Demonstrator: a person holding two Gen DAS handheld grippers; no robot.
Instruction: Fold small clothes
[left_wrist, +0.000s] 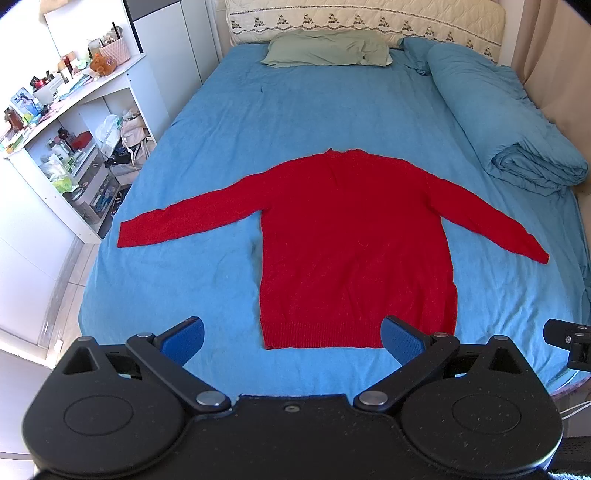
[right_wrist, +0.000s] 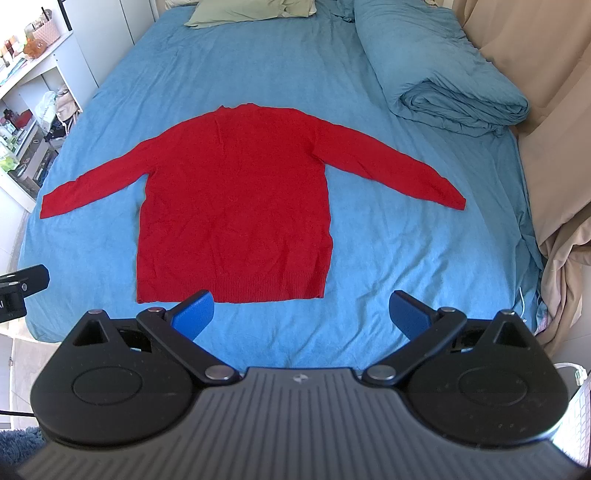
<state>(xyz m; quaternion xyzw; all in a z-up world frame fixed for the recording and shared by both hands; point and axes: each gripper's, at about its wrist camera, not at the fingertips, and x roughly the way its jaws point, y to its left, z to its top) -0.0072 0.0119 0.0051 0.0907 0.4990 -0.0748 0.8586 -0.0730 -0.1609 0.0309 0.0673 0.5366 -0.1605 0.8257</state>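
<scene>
Here a red sweater (left_wrist: 354, 247) lies flat on the blue sheet of the bed (left_wrist: 229, 122), spread out in the middle with its neck toward the far end and its ribbed hem toward the near edge. Both sleeves stretch out sideways and slightly nearward, the left cuff close to the left side of the bed, the right cuff ending well short of the right side. The left tongs (left_wrist: 293, 338) hover near the hem, spread wide with nothing between the blue pads; in that view the right pad overlaps the hem's right corner, though contact cannot be told. The right tongs (right_wrist: 303, 314) sit just near of the hem, likewise wide apart and holding nothing, the left pad showing in front of the hem's edge. At the far end rests a pale green pillow (left_wrist: 328, 48), and along the right side lies a folded blue duvet (left_wrist: 506, 122). To the left of the bed stands a white shelf unit (left_wrist: 70, 122) crowded with small items. Beige curtains (right_wrist: 546, 122) hang at the right.
</scene>
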